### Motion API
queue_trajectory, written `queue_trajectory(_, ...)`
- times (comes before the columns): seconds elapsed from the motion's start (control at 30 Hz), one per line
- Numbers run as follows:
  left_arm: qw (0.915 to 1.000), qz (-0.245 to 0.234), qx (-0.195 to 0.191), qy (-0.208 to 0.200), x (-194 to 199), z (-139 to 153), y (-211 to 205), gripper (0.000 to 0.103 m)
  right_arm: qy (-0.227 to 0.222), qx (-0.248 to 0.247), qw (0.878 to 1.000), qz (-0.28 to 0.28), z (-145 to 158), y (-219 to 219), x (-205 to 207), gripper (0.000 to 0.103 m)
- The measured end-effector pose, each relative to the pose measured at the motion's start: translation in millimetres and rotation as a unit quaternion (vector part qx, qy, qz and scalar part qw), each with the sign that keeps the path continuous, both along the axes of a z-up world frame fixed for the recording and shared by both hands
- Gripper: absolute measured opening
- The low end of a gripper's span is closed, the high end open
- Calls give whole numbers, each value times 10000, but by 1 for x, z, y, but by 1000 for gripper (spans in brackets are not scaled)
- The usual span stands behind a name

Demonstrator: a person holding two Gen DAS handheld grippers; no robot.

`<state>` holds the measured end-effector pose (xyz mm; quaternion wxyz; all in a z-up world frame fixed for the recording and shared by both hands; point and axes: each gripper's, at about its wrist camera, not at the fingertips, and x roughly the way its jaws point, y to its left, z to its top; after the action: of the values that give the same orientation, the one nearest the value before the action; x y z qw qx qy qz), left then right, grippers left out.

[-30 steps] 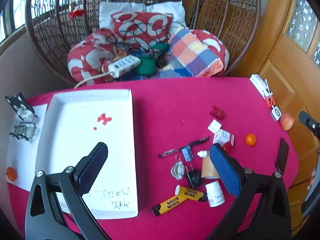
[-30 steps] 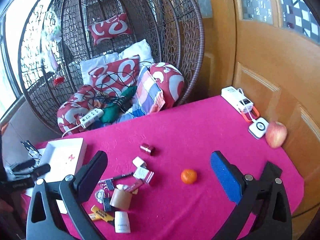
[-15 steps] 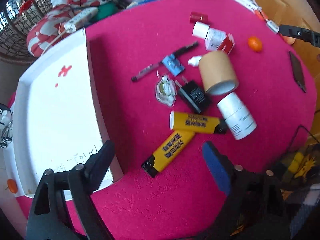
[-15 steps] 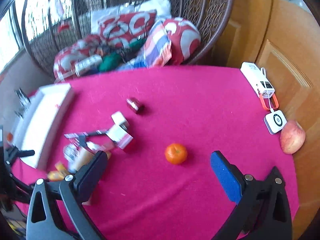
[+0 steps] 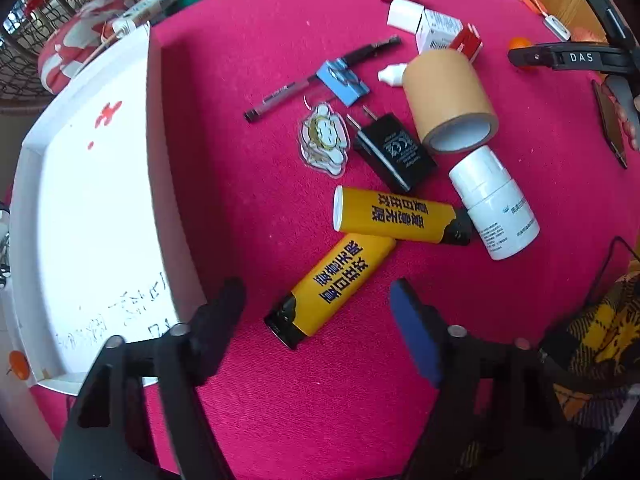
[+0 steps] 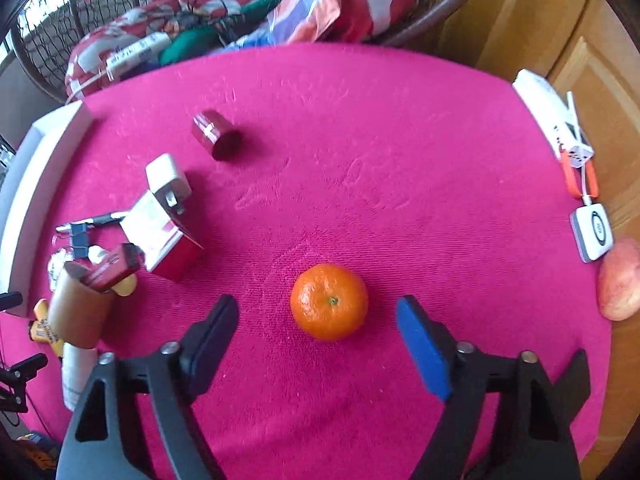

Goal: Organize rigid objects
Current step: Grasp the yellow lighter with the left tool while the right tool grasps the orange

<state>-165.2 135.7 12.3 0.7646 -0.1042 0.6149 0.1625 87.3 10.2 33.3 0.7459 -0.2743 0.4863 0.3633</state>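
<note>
Left wrist view: the left tool point(image 5: 316, 300) hangs with its fingers spread wide and nothing between them, just above a yellow tube point(image 5: 332, 286) lying on the pink-covered counter point(image 5: 260, 208). A second yellow tube point(image 5: 394, 216) lies crosswise, touching the first one's far end. Beyond them are a white bottle point(image 5: 494, 208) on its side, a black charger point(image 5: 394, 154), a cardboard roll point(image 5: 448, 98), a cartoon charm point(image 5: 324, 138), a pen point(image 5: 320, 78) and a blue clip point(image 5: 342, 82). The white tray point(image 5: 158, 152) sits to the left, its floor showing red marks and handwriting.

Right wrist view: the right tool point(image 6: 318, 320) is likewise spread and empty, a tangerine point(image 6: 329, 301) resting on the counter just ahead of its tips. Only this view shows an apple point(image 6: 620, 280) at the right edge, a white remote point(image 6: 593, 233) and a white power strip point(image 6: 548, 108). A red cap point(image 6: 214, 140) and a red-and-white box point(image 6: 162, 236) lie to the left.
</note>
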Motion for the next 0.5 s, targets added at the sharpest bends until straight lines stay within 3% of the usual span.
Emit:
queue_trajectory(0.07,9999,73,-10,110,-2,-6,0,59,87,-54,9999,32,-3,2,0,63)
queue_trajectory(0.27,9997,202,-110,61,-4,-8,3,58,162,-138,9996,159,-8,4,-1,62)
queue_trajectory(0.33,9998,129,-138,19,0,-7,0,48,83,-220,9994,261,-9,7,0,56)
queue_trajectory(0.4,9999,52,-151,7,4,-4,-6,36,112,-195,9991,349,-7,7,-2,41)
queue_trajectory(0.5,9996,-21,-286,-30,11,-1,-5,25,263,-138,9993,229,-5,3,-1,41)
